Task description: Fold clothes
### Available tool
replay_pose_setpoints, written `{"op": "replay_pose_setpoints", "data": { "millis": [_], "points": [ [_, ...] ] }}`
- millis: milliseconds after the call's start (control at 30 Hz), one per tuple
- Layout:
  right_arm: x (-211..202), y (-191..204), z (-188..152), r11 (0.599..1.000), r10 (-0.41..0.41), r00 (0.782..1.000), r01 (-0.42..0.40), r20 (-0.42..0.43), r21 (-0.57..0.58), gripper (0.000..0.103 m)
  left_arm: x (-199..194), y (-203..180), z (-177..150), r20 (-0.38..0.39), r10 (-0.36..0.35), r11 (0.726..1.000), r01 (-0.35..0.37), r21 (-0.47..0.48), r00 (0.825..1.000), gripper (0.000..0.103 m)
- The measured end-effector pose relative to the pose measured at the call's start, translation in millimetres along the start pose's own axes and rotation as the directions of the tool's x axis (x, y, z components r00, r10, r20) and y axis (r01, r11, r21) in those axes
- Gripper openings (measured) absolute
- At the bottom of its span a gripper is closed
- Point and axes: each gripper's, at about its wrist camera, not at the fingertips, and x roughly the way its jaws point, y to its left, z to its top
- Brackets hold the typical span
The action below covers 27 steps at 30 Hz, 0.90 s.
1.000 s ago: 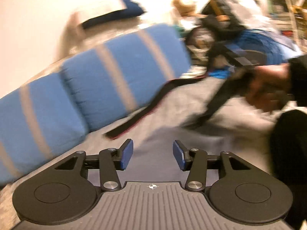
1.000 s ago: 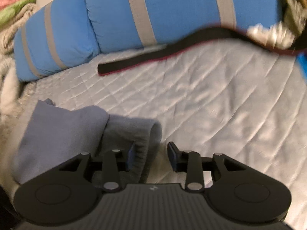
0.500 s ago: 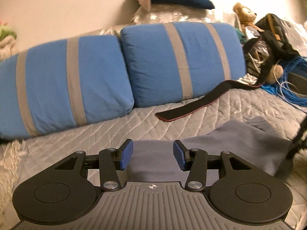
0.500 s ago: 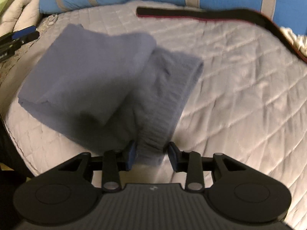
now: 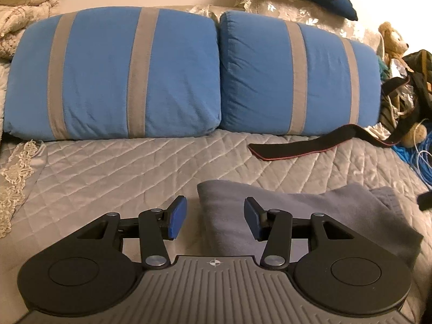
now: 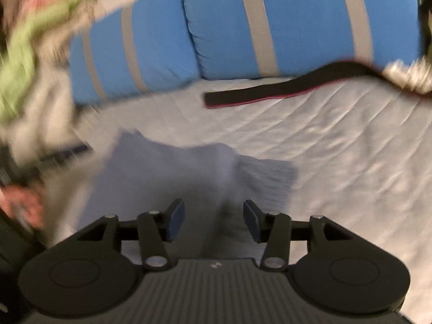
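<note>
A folded grey garment (image 5: 310,213) lies flat on the quilted grey bedspread (image 5: 121,178). My left gripper (image 5: 214,220) hovers over the garment's near left corner, jaws apart, pads touching nothing. In the blurred right wrist view the same grey garment (image 6: 189,172) lies ahead with its ribbed cuff (image 6: 270,175) to the right. My right gripper (image 6: 213,220) is over its near edge and its jaws are opening; the cloth lies below them, not pressed by the pads. A person's hand (image 6: 21,205) shows at the left edge.
Two blue pillows with grey stripes (image 5: 189,73) line the far side of the bed. A black strap with a red edge (image 5: 310,145) lies before them. Clutter, a teddy bear (image 5: 391,43) and blue cables (image 5: 415,162) sit at the right; piled clothes (image 5: 24,5) at the far left.
My left gripper swung left and rolled level, now facing the pillows squarely. My right gripper let go of the garment's ribbed cuff and lifted; its jaws widened.
</note>
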Motion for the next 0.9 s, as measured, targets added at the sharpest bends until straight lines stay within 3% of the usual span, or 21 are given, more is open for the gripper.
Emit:
{"op": "replay_pose_setpoints", "data": {
  "millis": [67, 333, 433, 467, 500, 700, 900],
  "points": [
    [15.3, -15.5, 5.9, 0.993, 0.075, 0.997, -0.072, -0.026, 0.099, 0.064, -0.2, -0.3, -0.5, -0.003, -0.003, 1.000, 0.003, 0.003, 1.000, 0.045],
    [73.6, -52.8, 11.3, 0.917, 0.241, 0.966, -0.194, -0.097, 0.348, 0.063, 2.1, 3.2, 0.1, -0.019, -0.006, 1.000, 0.006, -0.023, 1.000, 0.046],
    [88.9, -59.1, 8.8, 0.878, 0.294, 0.952, -0.234, -0.085, 0.418, 0.039, 3.7, 4.9, 0.5, -0.026, -0.005, 0.999, 0.004, -0.033, 1.000, 0.046],
    [93.0, -59.8, 8.2, 0.867, 0.311, 0.947, -0.246, -0.085, 0.434, 0.017, 4.2, 5.5, 0.5, -0.028, -0.004, 0.999, 0.003, -0.036, 1.000, 0.046],
    [92.8, -57.4, 8.6, 0.868, 0.316, 0.945, -0.252, -0.084, 0.429, 0.013, 5.0, 6.2, 0.6, -0.031, 0.000, 0.999, -0.001, -0.037, 1.000, 0.046],
    [58.4, -30.2, 14.2, 0.913, 0.260, 0.964, -0.229, -0.049, 0.338, 0.012, 7.4, 10.6, 0.6, -0.045, 0.013, 0.998, -0.015, -0.058, 0.999, 0.046],
    [30.9, -35.3, 18.1, 0.932, 0.197, 0.980, -0.176, -0.036, 0.318, 0.012, 7.5, 10.0, 0.3, -0.049, 0.006, 0.998, -0.009, -0.058, 0.999, 0.046]
  ]
}}
